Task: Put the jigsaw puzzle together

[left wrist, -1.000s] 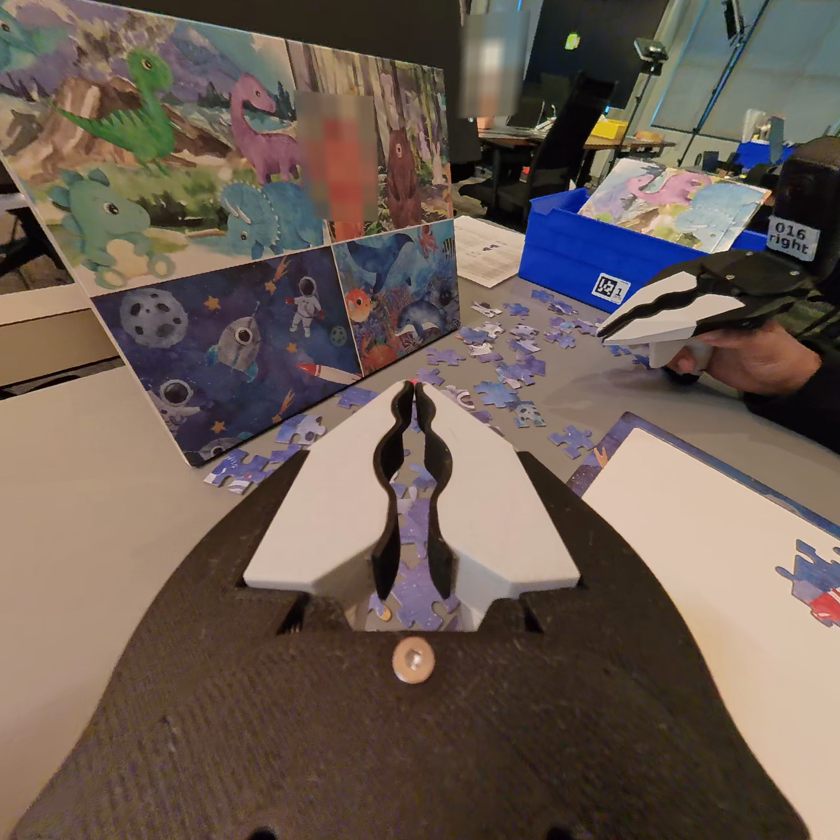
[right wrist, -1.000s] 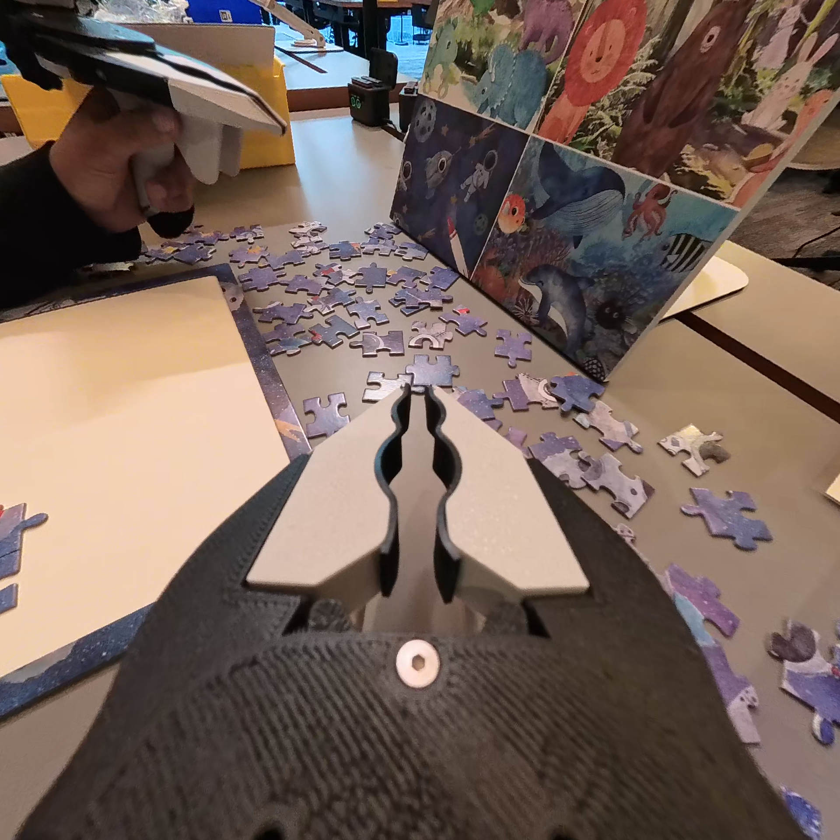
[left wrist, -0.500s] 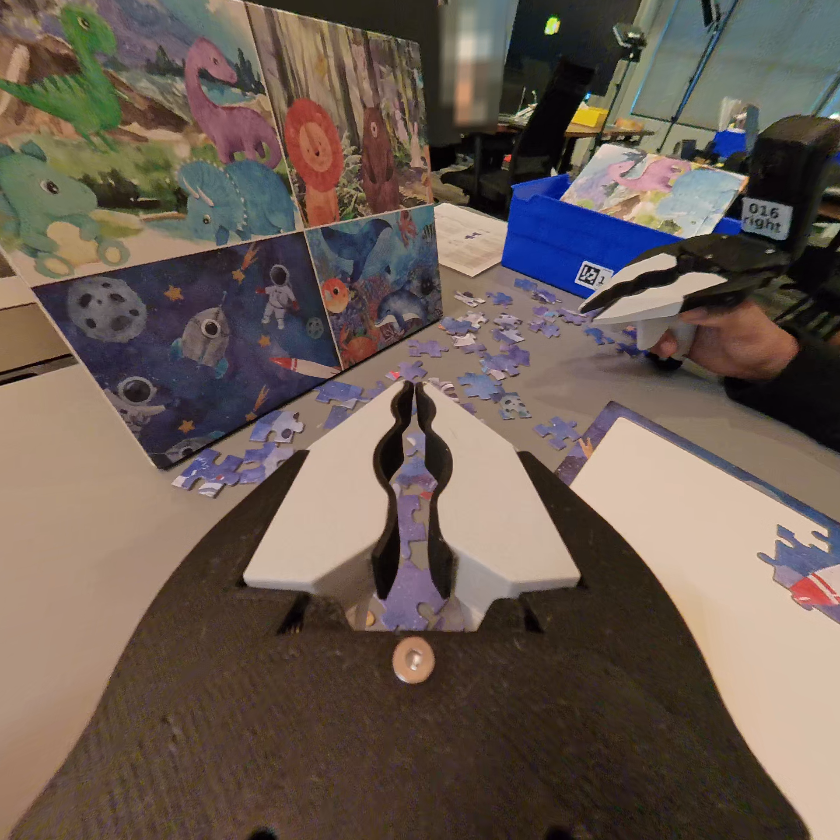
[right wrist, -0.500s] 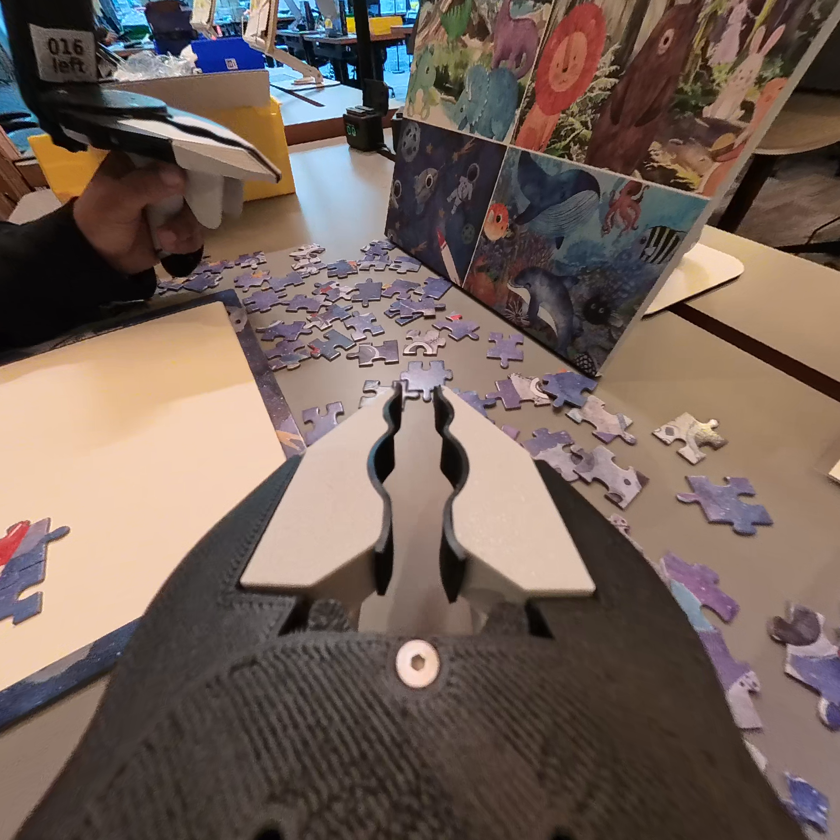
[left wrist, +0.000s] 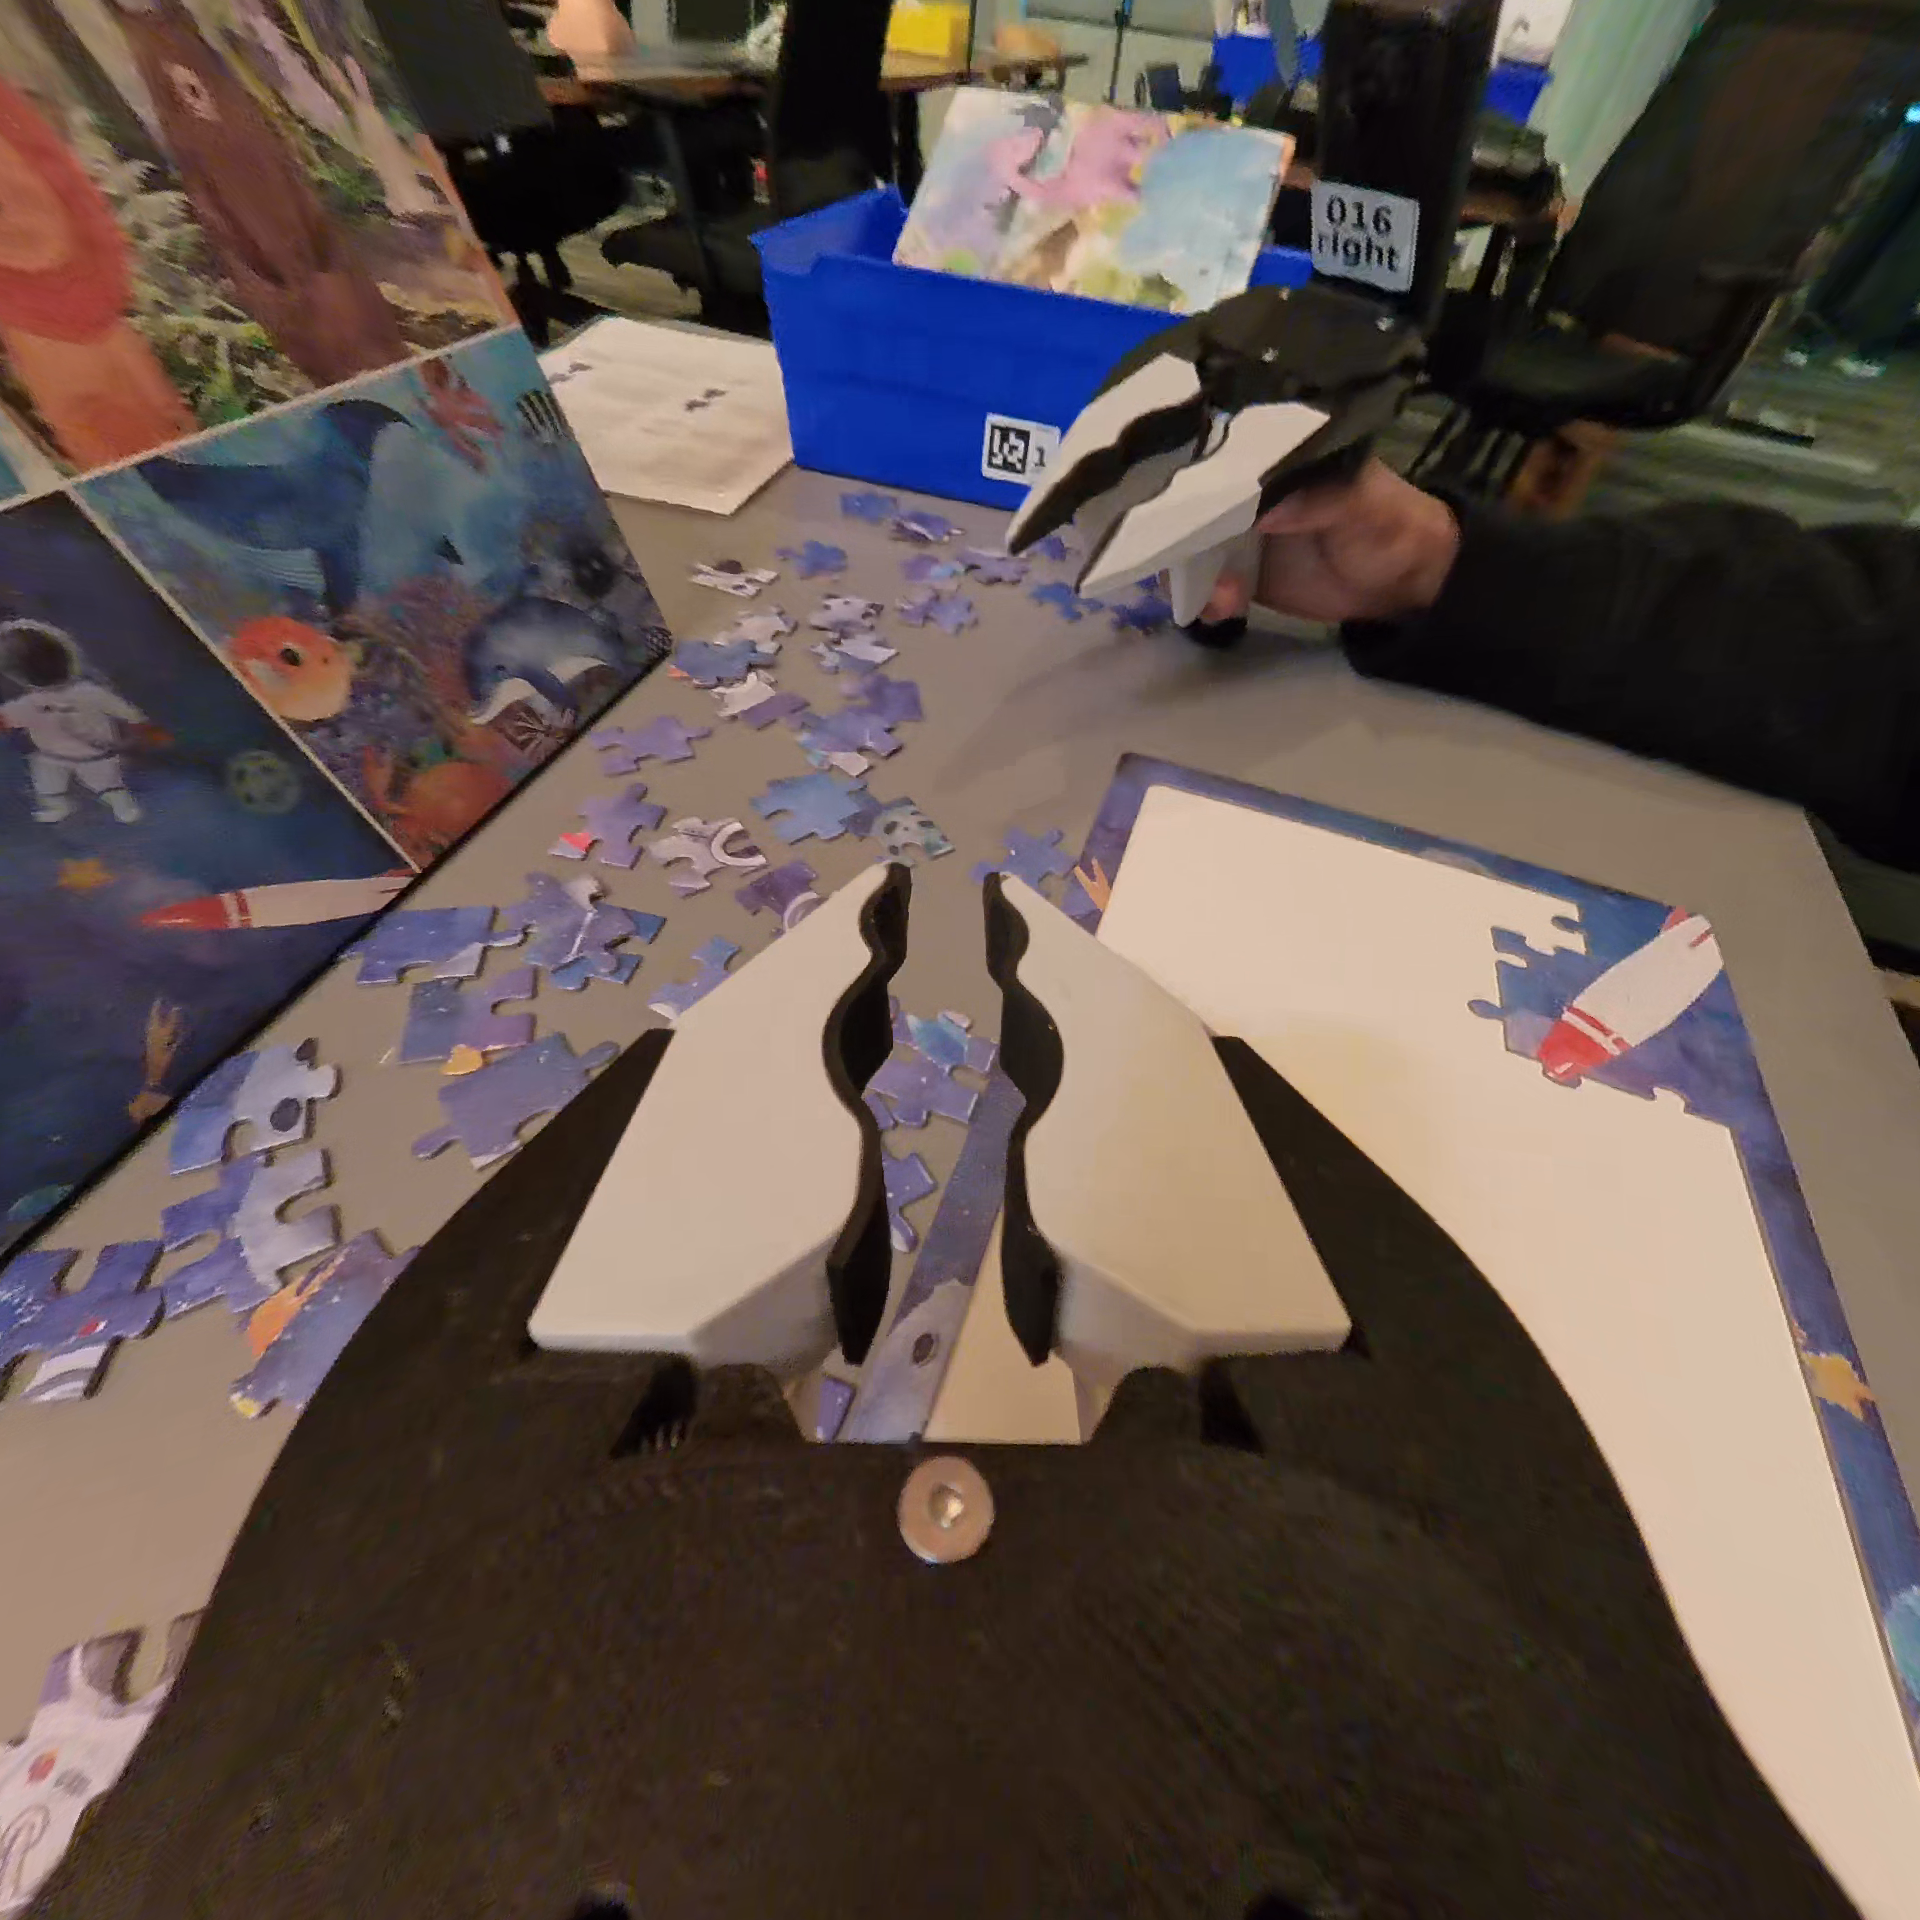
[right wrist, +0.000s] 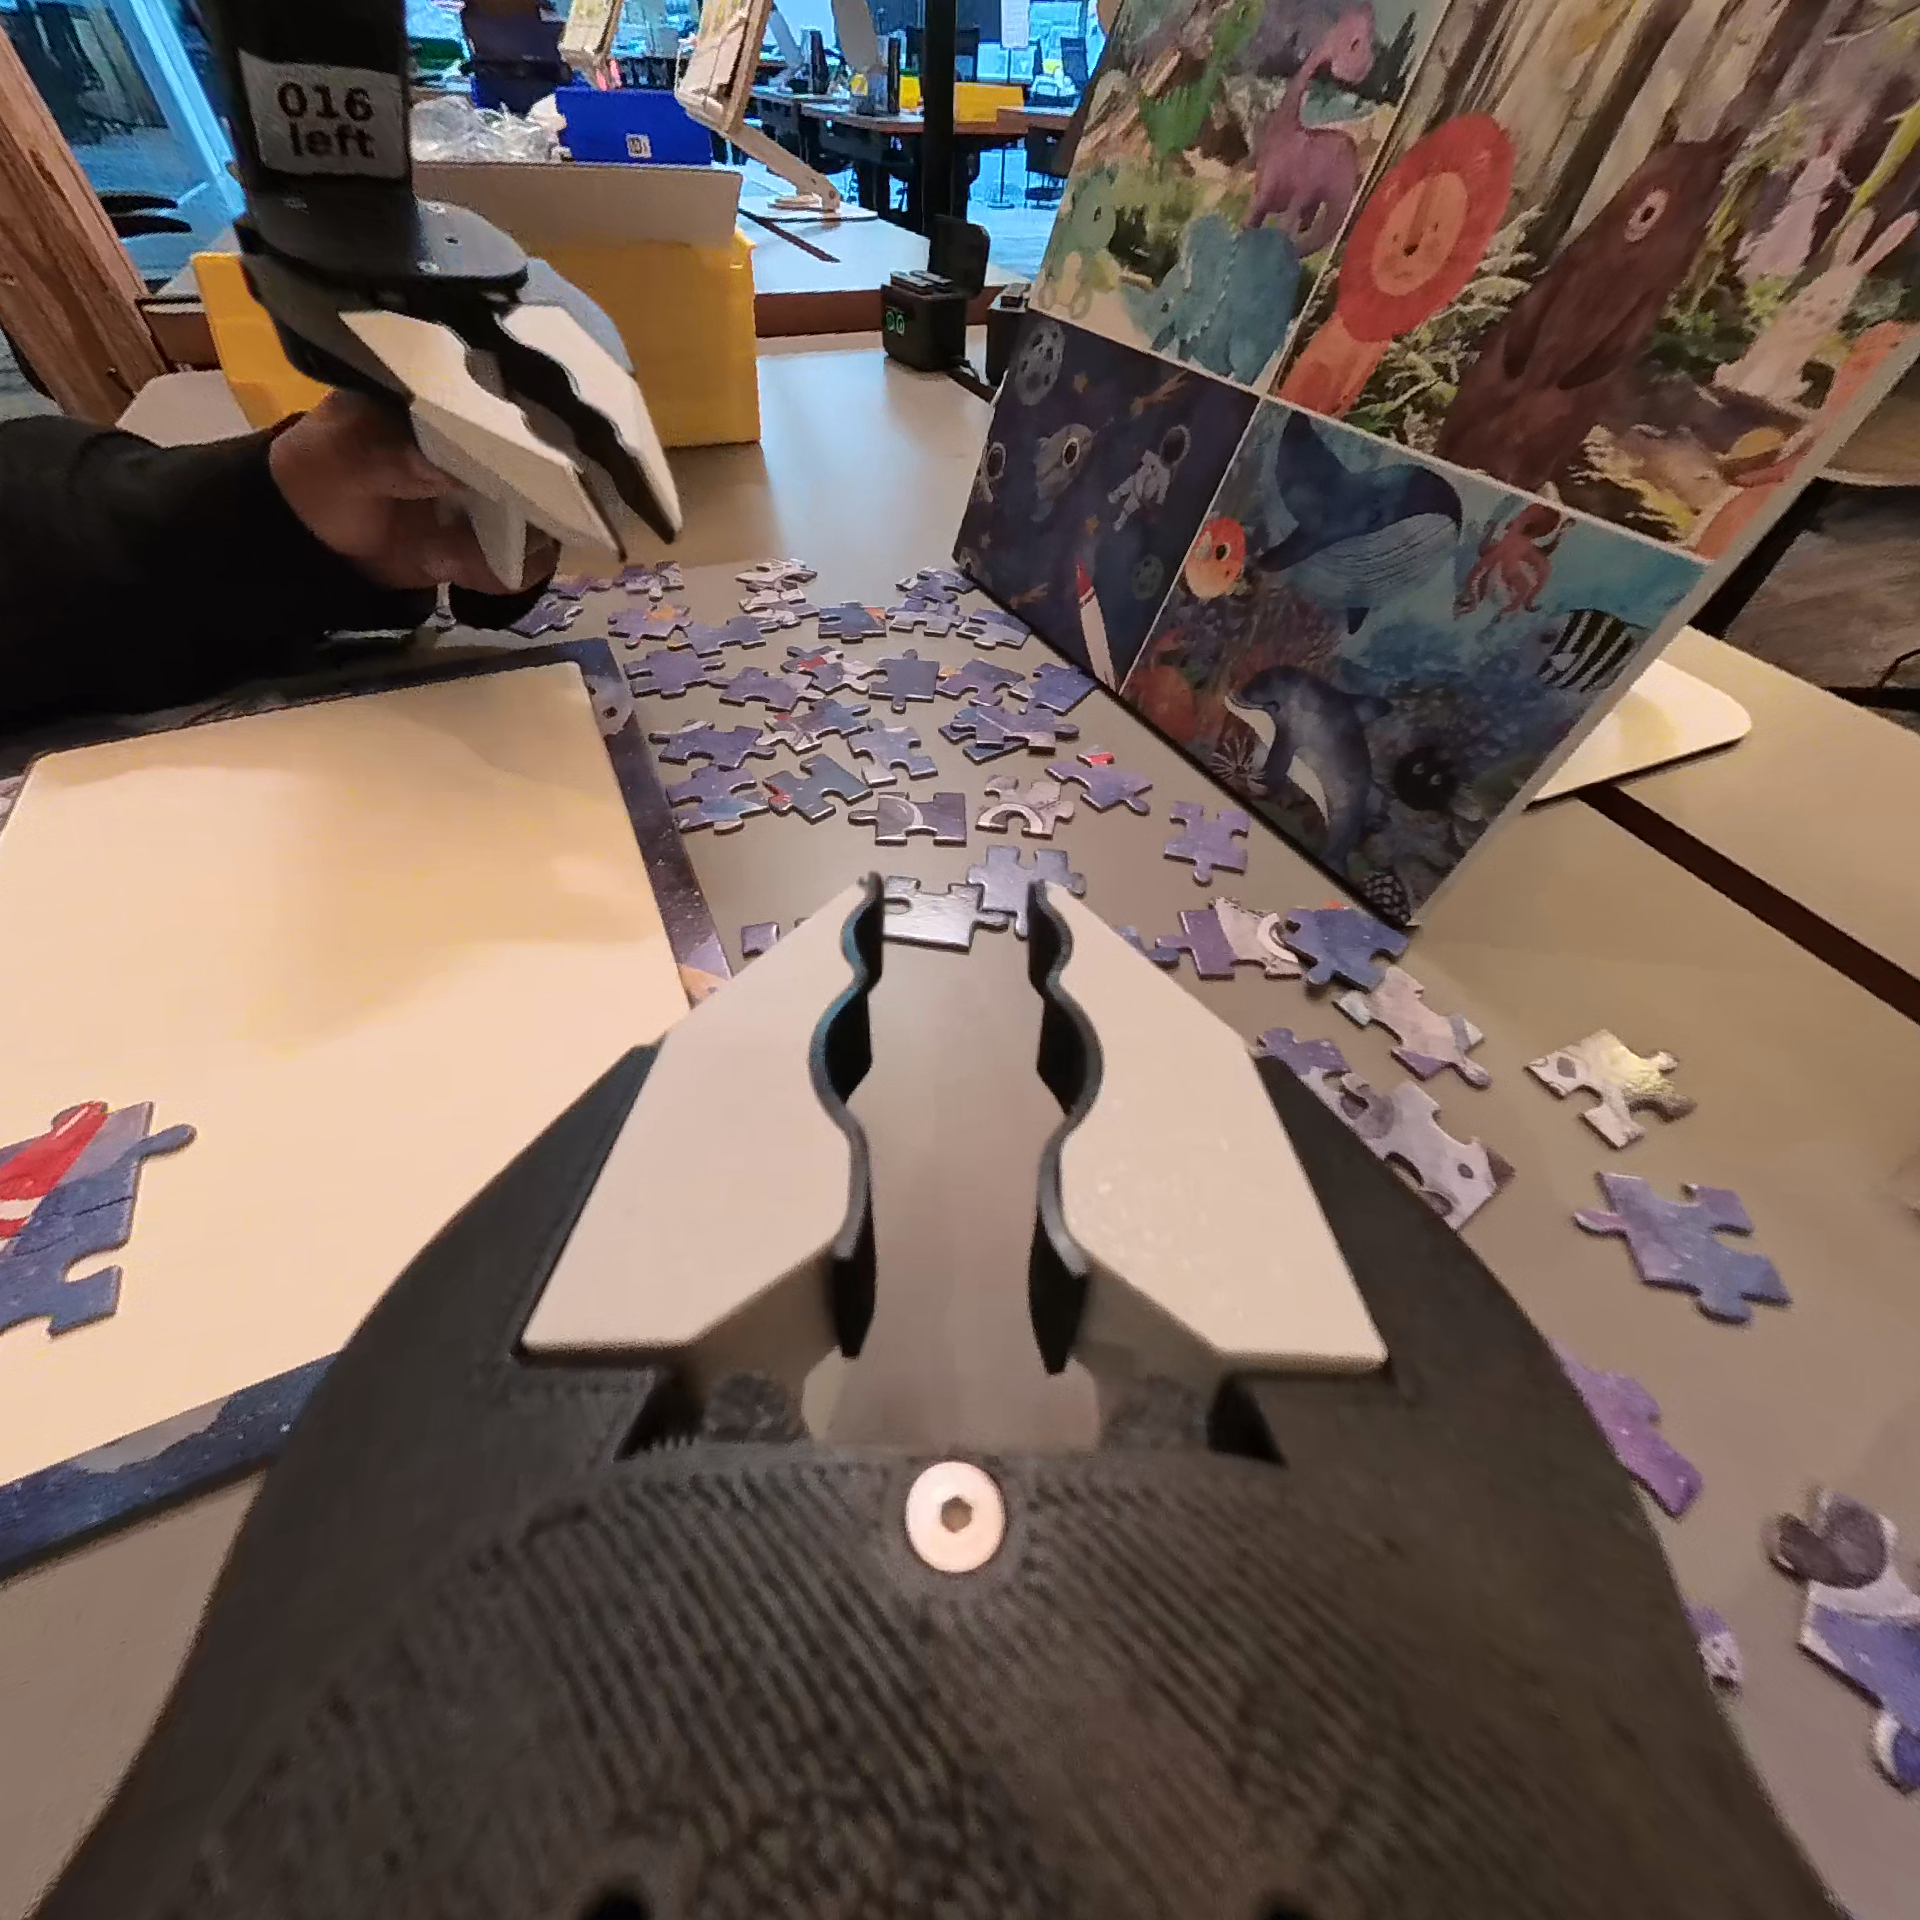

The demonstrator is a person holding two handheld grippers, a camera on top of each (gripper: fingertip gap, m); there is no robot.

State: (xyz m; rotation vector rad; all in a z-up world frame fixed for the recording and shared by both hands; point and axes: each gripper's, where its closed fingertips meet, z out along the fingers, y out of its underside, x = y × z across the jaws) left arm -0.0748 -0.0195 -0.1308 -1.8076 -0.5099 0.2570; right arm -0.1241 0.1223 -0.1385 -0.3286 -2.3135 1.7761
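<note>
Grey surface (left wrist: 1195, 717) strewn with loose blue-purple puzzle pieces (right wrist: 831, 717) mid-frame. Puzzle tray (left wrist: 1403, 1039), right of frame, mostly bare, a few joined pieces with a rocket (left wrist: 1621, 997) at its far corner. Picture board (right wrist: 1403, 468) upright, upper right. Left gripper (left wrist: 940, 883) and right gripper (right wrist: 951, 894) both parted, empty, above the pieces.

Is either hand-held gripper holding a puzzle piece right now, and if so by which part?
Nothing is held. The left hand-held gripper and the right hand-held gripper are both open and empty above the loose puzzle pieces.
</note>
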